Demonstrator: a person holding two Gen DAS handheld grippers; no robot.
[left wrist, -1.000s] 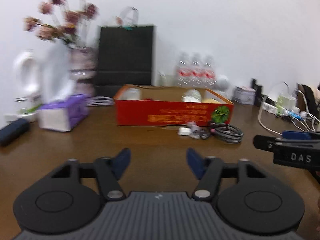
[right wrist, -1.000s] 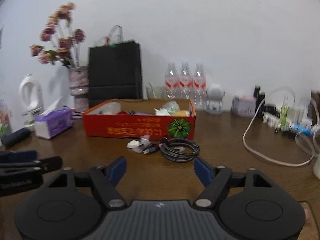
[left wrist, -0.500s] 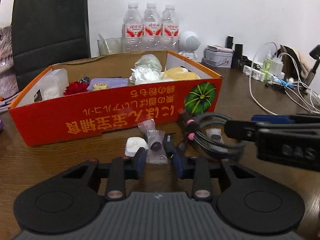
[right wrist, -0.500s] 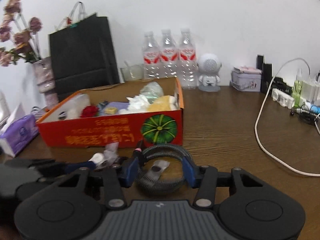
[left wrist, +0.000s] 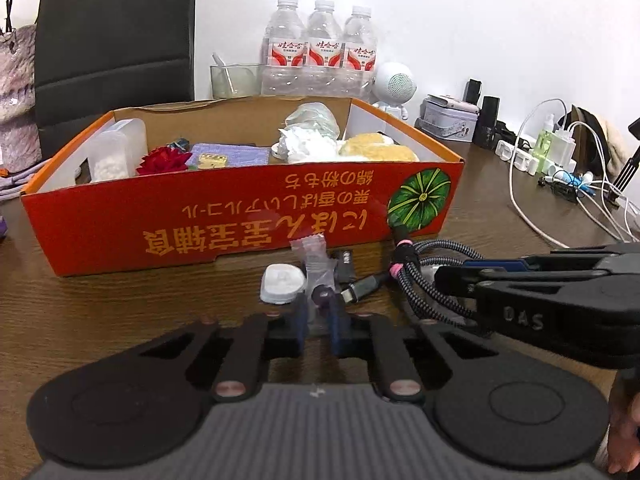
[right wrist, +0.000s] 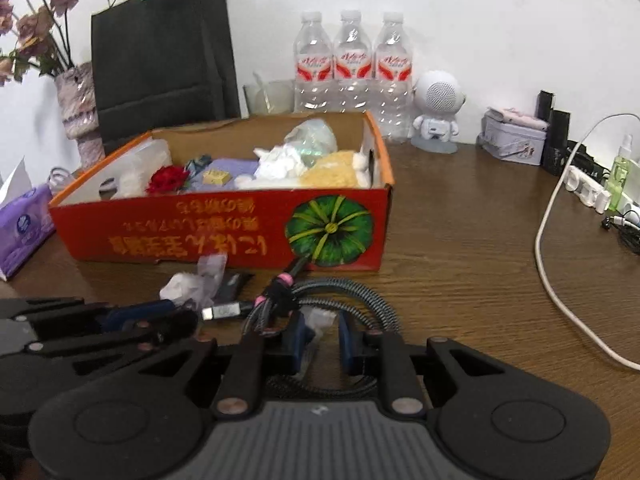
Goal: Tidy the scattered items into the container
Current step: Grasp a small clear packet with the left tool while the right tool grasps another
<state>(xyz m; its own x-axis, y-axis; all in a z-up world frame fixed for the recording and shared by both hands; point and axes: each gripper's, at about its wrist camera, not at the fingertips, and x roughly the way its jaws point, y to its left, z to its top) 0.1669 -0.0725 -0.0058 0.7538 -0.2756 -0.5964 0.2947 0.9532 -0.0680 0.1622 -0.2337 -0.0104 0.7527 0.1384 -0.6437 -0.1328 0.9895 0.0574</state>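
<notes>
Both tools gripping | left tool [left wrist: 318, 314]: plastic packet [left wrist: 316, 270] | right tool [right wrist: 322, 336]: cable [right wrist: 340, 292] | "DAS"

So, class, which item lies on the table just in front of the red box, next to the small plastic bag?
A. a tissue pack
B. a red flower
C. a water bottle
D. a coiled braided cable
D: the coiled braided cable lies on the table before the red box, beside the small plastic bag.

Both tongs are held low and level, side by side. The left tongs [left wrist: 318, 312] have their blue tips pinched almost together. The right tongs [right wrist: 322, 338] have their tips close too, with a small gap.
</notes>
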